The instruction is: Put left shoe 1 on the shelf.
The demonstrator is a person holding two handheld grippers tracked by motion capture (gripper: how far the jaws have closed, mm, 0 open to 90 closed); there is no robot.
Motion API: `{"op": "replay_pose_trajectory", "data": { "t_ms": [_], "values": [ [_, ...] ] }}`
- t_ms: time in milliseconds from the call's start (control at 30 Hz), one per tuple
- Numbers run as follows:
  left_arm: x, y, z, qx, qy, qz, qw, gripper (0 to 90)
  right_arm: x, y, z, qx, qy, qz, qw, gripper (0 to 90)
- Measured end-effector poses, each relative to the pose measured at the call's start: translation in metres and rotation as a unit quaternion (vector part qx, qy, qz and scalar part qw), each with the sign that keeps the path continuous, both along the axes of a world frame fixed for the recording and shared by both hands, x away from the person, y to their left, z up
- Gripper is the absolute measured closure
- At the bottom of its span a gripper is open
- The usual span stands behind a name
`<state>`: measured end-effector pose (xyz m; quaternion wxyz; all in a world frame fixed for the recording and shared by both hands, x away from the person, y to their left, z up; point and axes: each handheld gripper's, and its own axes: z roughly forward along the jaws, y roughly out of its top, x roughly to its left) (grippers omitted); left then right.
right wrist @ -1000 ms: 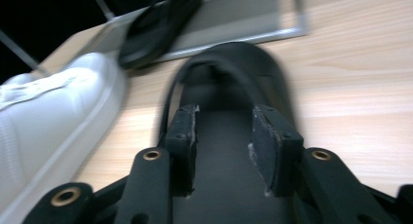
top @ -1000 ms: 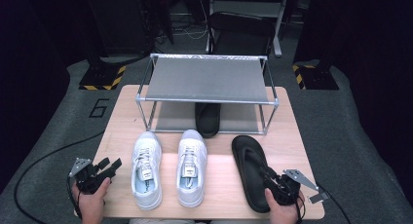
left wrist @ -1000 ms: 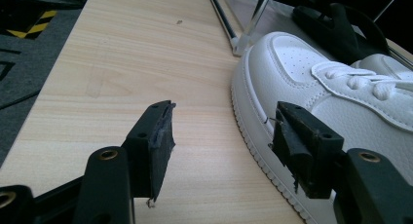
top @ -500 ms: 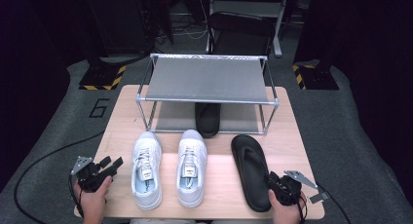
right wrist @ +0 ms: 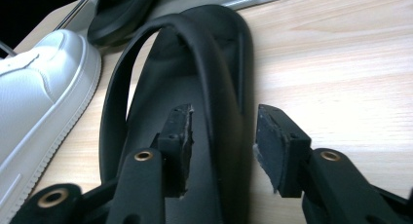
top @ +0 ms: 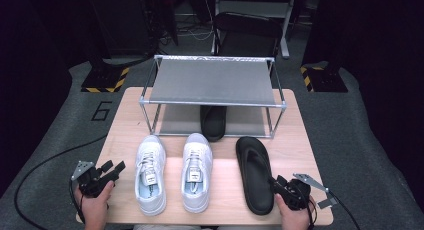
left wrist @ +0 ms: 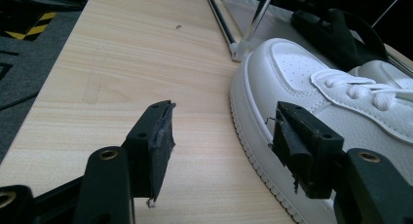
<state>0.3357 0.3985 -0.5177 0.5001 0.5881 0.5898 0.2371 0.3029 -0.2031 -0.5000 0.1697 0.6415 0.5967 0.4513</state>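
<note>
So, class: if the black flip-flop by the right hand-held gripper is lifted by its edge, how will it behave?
The flip-flop looks thin and rubbery, so it will probably sag. It seems light for its size. Lying flat on the table, it should slide rather than roll.

A lab: hazard-striped floor blocks (top: 104, 79), dark equipment racks (top: 125, 20) and loose cables (top: 192, 35).
</note>
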Motion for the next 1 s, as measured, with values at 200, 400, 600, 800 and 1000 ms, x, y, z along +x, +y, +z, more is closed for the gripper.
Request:
{"op": "replay_pose_trajectory", "data": {
  "t_ms": [200,400,600,800,1000],
  "values": [
    [0.000,0.001,0.000,0.001,-0.001,-0.001,1.0000,39.8,-0.005,-0.003,-0.015,0.012,0.027,0.017,0.9994,54.6],
    [0.000,0.000,0.001,0.004,-0.001,-0.002,1.0000,39.9,-0.001,-0.001,-0.027,0.033,0.038,0.025,0.9984,53.2],
    [-0.001,0.000,0.001,0.004,-0.002,-0.003,1.0000,39.8,-0.002,-0.003,-0.028,0.042,0.036,0.030,0.9980,54.9],
    [-0.001,0.000,0.001,0.002,-0.003,-0.001,1.0000,39.8,-0.004,-0.002,-0.030,0.049,0.035,0.031,0.9977,54.6],
    [-0.001,0.000,0.001,0.005,-0.003,-0.002,1.0000,39.8,-0.005,-0.005,-0.033,0.070,0.035,0.028,0.9965,55.9]
  ]
}}
